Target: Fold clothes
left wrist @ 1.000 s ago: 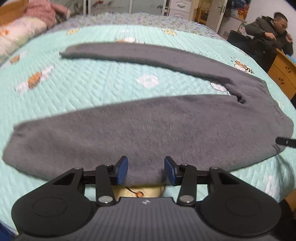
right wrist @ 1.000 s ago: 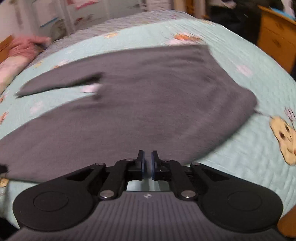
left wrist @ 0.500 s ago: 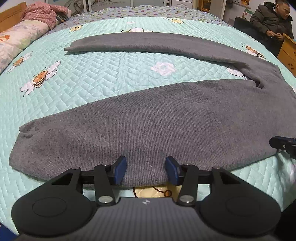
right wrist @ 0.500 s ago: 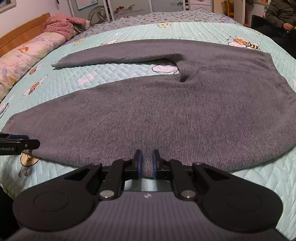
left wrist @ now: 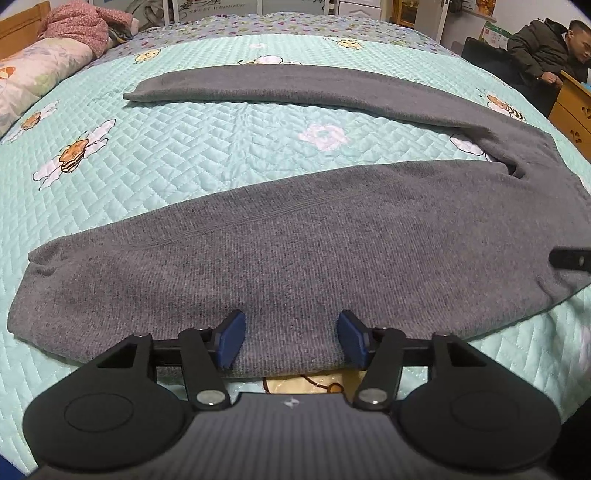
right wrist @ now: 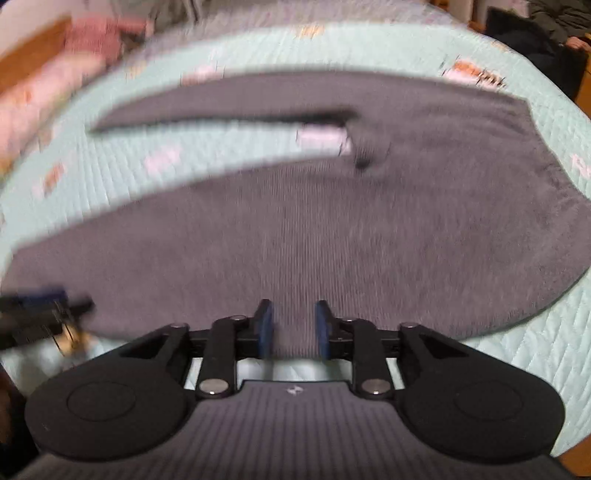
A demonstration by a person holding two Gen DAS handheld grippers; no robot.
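A grey knit pair of trousers (left wrist: 295,258) lies flat on the teal quilted bed, one leg near me, the other leg (left wrist: 295,86) spread far across. It also shows in the blurred right wrist view (right wrist: 332,229). My left gripper (left wrist: 291,339) is open and empty, its blue pads over the near edge of the near leg. My right gripper (right wrist: 293,330) is open and empty over the near edge by the waist. Each gripper's tip shows in the other's view, the right one in the left wrist view (left wrist: 570,258), the left one in the right wrist view (right wrist: 40,310).
The teal quilt (left wrist: 184,155) has bee and flower prints. A pillow (left wrist: 33,77) and pink clothes (left wrist: 77,29) lie at the far left. A seated person (left wrist: 550,48) and a wooden cabinet (left wrist: 574,107) are at the far right.
My right gripper has opened; it was shut half a second ago. The right wrist view is now blurred from motion. The left gripper stays open over the near leg.
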